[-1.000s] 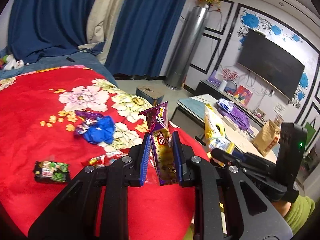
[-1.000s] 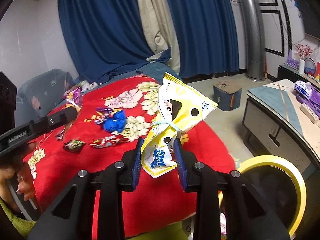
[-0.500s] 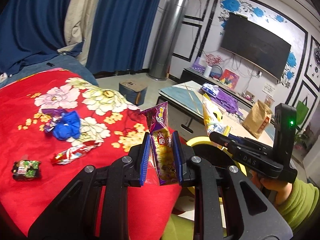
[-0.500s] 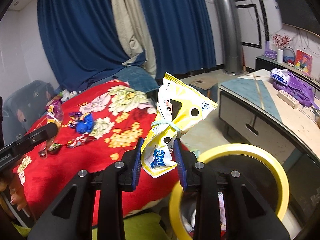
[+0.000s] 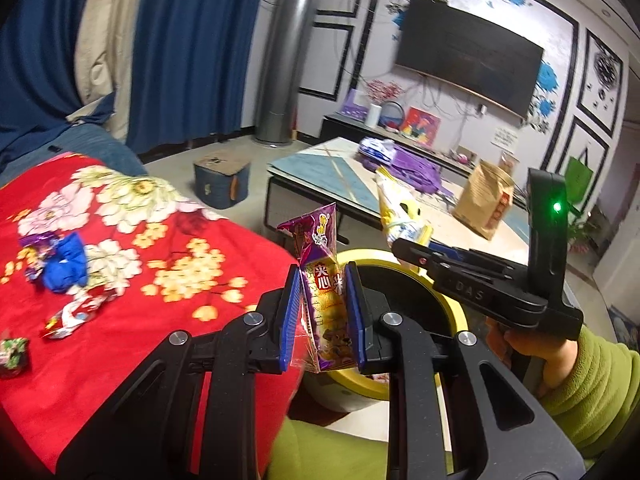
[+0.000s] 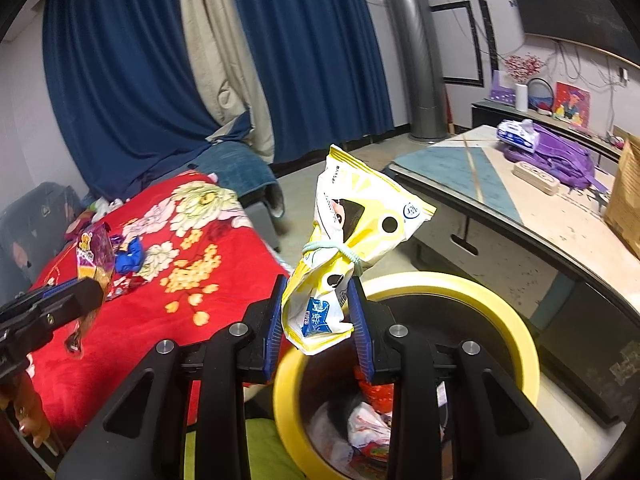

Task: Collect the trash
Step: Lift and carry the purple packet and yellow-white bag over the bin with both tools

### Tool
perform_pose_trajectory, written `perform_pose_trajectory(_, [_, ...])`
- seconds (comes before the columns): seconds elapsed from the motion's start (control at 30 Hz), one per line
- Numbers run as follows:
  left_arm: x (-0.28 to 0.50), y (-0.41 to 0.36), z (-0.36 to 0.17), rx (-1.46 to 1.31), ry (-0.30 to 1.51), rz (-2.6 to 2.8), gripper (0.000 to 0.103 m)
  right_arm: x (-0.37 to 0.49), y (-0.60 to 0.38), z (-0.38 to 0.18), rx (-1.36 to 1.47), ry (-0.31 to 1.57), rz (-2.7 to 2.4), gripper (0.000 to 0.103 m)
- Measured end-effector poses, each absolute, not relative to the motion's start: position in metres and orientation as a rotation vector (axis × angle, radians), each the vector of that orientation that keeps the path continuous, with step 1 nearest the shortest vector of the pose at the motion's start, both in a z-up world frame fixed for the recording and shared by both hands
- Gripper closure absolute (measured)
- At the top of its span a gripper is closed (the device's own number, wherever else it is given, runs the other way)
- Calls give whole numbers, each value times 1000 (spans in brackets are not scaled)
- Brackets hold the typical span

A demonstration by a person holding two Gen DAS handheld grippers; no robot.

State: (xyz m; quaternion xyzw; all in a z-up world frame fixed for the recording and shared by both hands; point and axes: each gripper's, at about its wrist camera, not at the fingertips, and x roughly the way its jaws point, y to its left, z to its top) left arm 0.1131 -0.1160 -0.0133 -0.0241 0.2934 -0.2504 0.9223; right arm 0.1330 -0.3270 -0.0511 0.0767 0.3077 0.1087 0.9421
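**Both grippers carry wrappers at the rim of the yellow bin**

The left gripper has its blue-padded fingers pinching a purple and gold snack wrapper, which stands upright between the pads with its torn top above them. In the left wrist view the wrapper hangs in front of the round yellow-rimmed trash bin, at the edge where the red floral blanket falls away.

The right gripper pinches a crumpled yellow and white snack bag tied at the waist with a pale green elastic band. The bag's lower end, printed with a blue patch, sits between the blue pads; its upper part flares out above them. Directly below and behind it is the bin's open mouth, and inside the bin lie red and white crumpled wrappers.

In the left wrist view the right gripper appears from the side over the bin, held by a hand in a green sleeve.

On the blanket more trash lies well apart from both grippers: a crumpled blue wrapper, a red and silver wrapper just beside it, and a small dark green packet at the picture's left edge.

Behind the bin stands a low table with a pale blue and beige top, bearing a purple bag and a brown paper bag. Blue curtains hang at the back.
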Motion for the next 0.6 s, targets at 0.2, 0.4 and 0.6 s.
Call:
perform_pose_trajectory(0.2, [116, -142, -23, -23, 628, -562, 87, 129, -348, -57, 173, 633, 175, 74])
perform_pose_trajectory(0.4, [122, -163, -37, -5, 663, -604, 87, 127, -369, -69, 199, 653, 131, 74])
perform_pose_trajectory(0.6, [127, -180, -51, 18, 698, -636, 87, 124, -385, -86, 219, 686, 96, 74])
